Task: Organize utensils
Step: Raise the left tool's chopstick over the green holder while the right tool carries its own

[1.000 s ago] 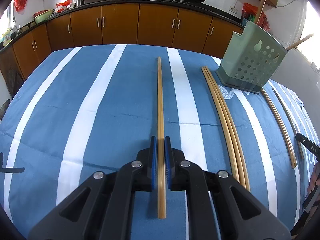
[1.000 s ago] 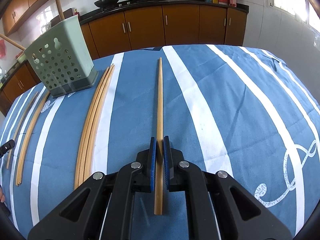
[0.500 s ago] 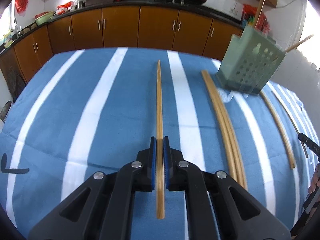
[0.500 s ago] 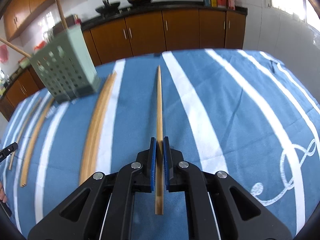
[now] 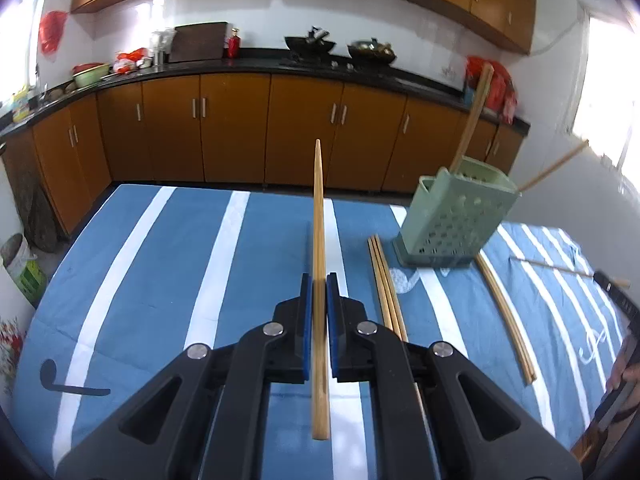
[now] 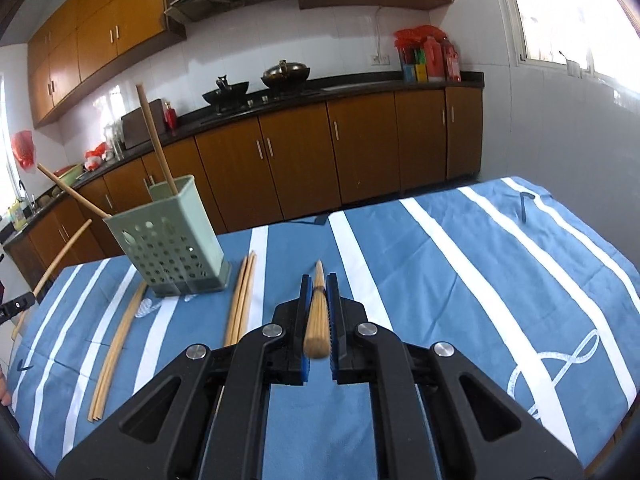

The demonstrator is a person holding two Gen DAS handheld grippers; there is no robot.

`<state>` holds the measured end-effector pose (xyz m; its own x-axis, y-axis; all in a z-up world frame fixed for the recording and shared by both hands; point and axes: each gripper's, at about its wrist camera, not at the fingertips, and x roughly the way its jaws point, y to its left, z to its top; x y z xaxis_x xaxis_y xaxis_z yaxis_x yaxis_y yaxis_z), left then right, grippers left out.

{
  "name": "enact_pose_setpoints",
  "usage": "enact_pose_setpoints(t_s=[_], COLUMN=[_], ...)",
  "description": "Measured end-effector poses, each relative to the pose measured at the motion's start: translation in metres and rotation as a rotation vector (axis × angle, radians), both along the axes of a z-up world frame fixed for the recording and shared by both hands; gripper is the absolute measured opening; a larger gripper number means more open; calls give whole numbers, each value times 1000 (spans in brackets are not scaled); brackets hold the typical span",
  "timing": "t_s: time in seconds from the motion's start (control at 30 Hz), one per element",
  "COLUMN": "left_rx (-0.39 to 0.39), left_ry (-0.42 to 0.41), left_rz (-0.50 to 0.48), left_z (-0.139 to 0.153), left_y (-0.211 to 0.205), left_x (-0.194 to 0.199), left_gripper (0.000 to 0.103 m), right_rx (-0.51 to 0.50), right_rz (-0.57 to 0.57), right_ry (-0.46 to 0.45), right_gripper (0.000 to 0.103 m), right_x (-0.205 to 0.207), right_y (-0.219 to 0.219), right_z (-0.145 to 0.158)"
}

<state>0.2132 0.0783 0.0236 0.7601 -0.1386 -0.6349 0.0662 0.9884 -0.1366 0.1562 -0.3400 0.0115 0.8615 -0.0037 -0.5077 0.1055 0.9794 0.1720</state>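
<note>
My left gripper (image 5: 319,280) is shut on a long wooden chopstick (image 5: 319,216), held above the blue striped tablecloth (image 5: 160,264) with its tip pointing up and away. My right gripper (image 6: 319,282) is shut on another wooden chopstick (image 6: 317,312), seen almost end-on and lifted off the cloth. A pale green perforated utensil holder (image 5: 456,220) stands to the right in the left wrist view and to the left in the right wrist view (image 6: 170,240), with two chopsticks in it. Loose chopstick bundles (image 5: 386,292) (image 6: 240,300) lie beside it.
More chopsticks lie past the holder (image 5: 504,312) (image 6: 120,332). Brown kitchen cabinets (image 5: 240,128) and a black counter with woks run behind the table. The other gripper's black tip shows at the edge (image 5: 616,296) (image 6: 16,306).
Both grippers have lifted their chopsticks off the cloth and tilted upward; the cameras now look toward the cabinets and wall. The right chopstick's tip has swung down and away.
</note>
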Motion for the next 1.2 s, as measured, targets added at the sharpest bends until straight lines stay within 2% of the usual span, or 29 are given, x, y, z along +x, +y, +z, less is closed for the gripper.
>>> enact_pose_setpoints(t_s=[0.13, 0.23, 0.4, 0.7, 0.93, 1.07, 1.2], left_rx=[32, 25, 28, 0, -16, -53, -66], left_ry=[51, 75, 40, -108, -173, -198, -254], left_rz=[-23, -18, -1, 11, -114, -187, -224], left_z=[-14, -20, -8, 48, 96, 123, 146], left_y=[-6, -5, -2, -1, -21, -36, -52], left_x=[2, 3, 3, -6, -22, -27, -28], left_gripper=[8, 8, 8, 8, 8, 8, 8], right_rx=[4, 3, 1, -9, 77, 123, 142], right_rz=[2, 5, 6, 10, 106, 202, 251], right_ry=[-2, 3, -4, -71, -133, -205, -291], right_gripper=[7, 7, 7, 7, 7, 7, 7], right_x=[0, 0, -1, -2, -7, -15, -18], right_y=[2, 5, 6, 10, 17, 28, 41], right_z=[0, -1, 2, 30, 77, 115, 144])
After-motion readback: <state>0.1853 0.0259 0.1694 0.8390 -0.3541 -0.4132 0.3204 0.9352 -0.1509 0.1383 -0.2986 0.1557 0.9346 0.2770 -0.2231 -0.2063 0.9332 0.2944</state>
